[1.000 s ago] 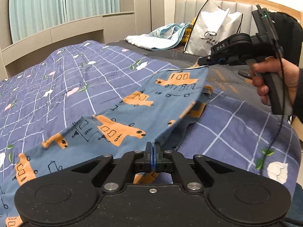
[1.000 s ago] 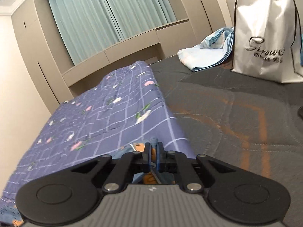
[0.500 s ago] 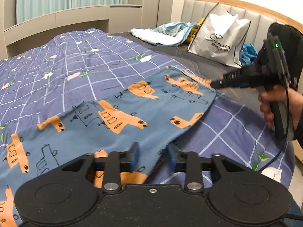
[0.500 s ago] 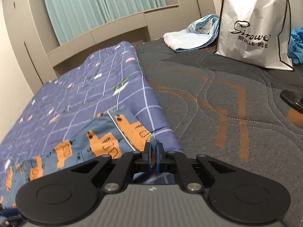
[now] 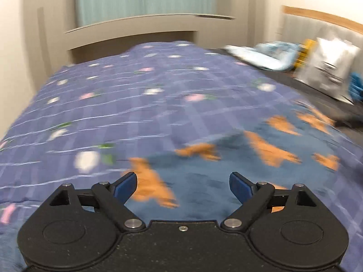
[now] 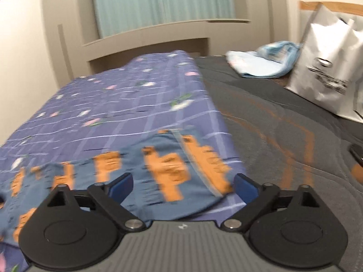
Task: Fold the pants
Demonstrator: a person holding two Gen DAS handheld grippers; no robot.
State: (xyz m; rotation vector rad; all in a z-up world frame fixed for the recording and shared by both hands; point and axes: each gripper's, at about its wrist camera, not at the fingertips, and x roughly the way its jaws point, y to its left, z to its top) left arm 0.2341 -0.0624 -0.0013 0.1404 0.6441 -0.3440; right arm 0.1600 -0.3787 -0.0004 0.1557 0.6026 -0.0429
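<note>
Both grippers stand released over the bed. The left gripper (image 5: 183, 184) has just been opening; its blue-padded fingers (image 5: 126, 184) are spread wide with nothing clamped, and the cloth lies flat below and beyond them. The right gripper (image 6: 183, 184) has likewise just sprung open, its pads (image 6: 245, 187) clear of the cloth.

The task's thing, a pair of soft blue cotton pants printed with orange vehicle shapes (image 5: 226, 158), lies spread on the purple checked quilt with small flower prints (image 5: 113, 104). In the left wrist view the pants run from just ahead of the fingers away to the upper right. In the right wrist view the same pants (image 6: 158, 165) fill the gap between the open fingers and stretch off to the left, and one curved, piped end sits just ahead of the right-hand finger, near the quilt's edge. Judged from both views, the long axis runs from one gripper to the other, each hand standing at its own end of the garment.

Materials: the pants are thin, limp and lie nearly flat, with a slight ripple near the piped end. The quilt looks padded and soft, so pads pressed down may catch quilt along with pants. Beyond the quilt's edge lies a dark grey stitched mattress cover with orange lines (image 6: 283, 124). A white paper shopping bag (image 6: 329, 68) and a heap of pale blue cloth (image 6: 261, 63) stand well apart from the pants. Both views are motion-blurred, so finer seams cannot be told.
</note>
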